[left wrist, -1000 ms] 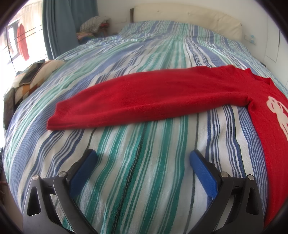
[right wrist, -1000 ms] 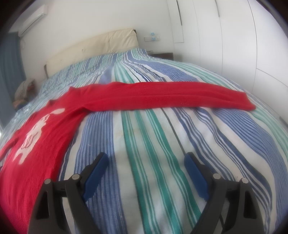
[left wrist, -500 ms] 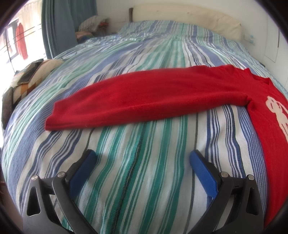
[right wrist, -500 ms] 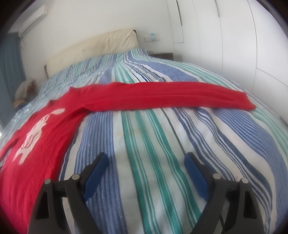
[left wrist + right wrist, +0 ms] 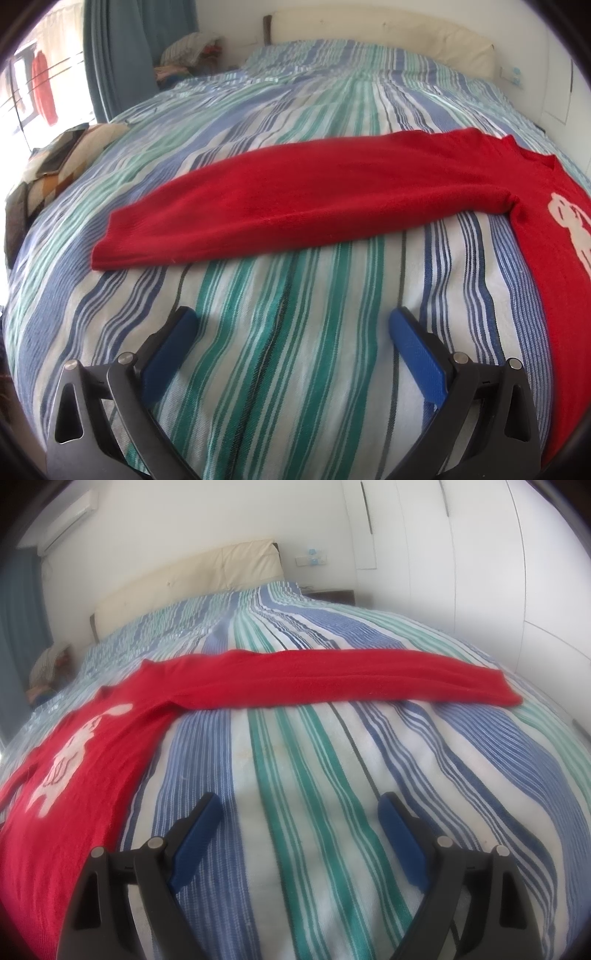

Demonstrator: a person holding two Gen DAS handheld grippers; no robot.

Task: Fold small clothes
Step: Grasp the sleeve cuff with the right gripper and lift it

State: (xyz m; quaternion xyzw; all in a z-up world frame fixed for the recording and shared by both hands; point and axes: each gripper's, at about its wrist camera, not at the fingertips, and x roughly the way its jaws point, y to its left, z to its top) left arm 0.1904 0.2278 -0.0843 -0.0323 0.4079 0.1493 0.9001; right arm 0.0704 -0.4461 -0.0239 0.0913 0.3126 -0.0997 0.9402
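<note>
Nothing changed over last second: your left gripper [image 5: 291,328] and right gripper [image 5: 299,812] stay parked, jaws wide, empty, above bed [image 5: 258,369]. Red sweater [image 5: 332,192] flat, sleeves spread; folding not begun.

Black frames, silver screws — blue textured fingers [image 5: 417,350] [image 5: 399,830].

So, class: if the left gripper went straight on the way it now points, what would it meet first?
Most likely the striped bedspread. The open left gripper angles down at bare cover, with nothing between its jaws. The red sweater's sleeve lies further ahead, so it would probably come second, though depth is hard to judge.
</note>
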